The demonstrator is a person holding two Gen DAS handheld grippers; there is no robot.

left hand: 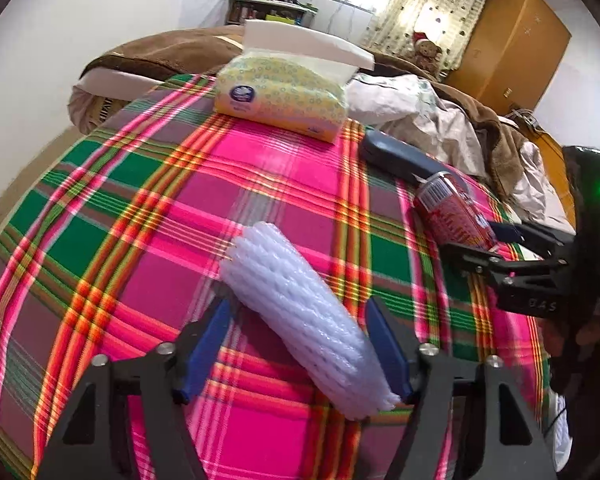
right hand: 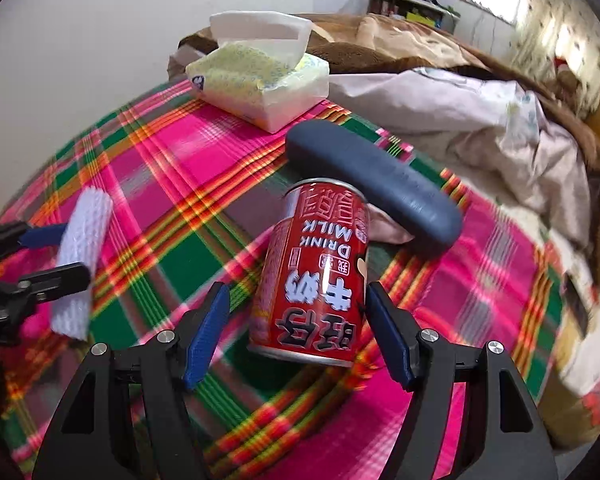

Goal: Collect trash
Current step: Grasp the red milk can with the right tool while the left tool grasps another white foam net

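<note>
while both tongs gape, the foam sleeve (left hand: 304, 320) lies diagonally and the can (right hand: 312, 276) points away

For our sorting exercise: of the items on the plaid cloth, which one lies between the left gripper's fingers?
The white foam net sleeve, lying between the left gripper's open blue fingers; the red milk can sits at the right gripper instead.

Red can (right hand: 314, 276), plaid pink-green cloth (right hand: 188, 184)
</note>
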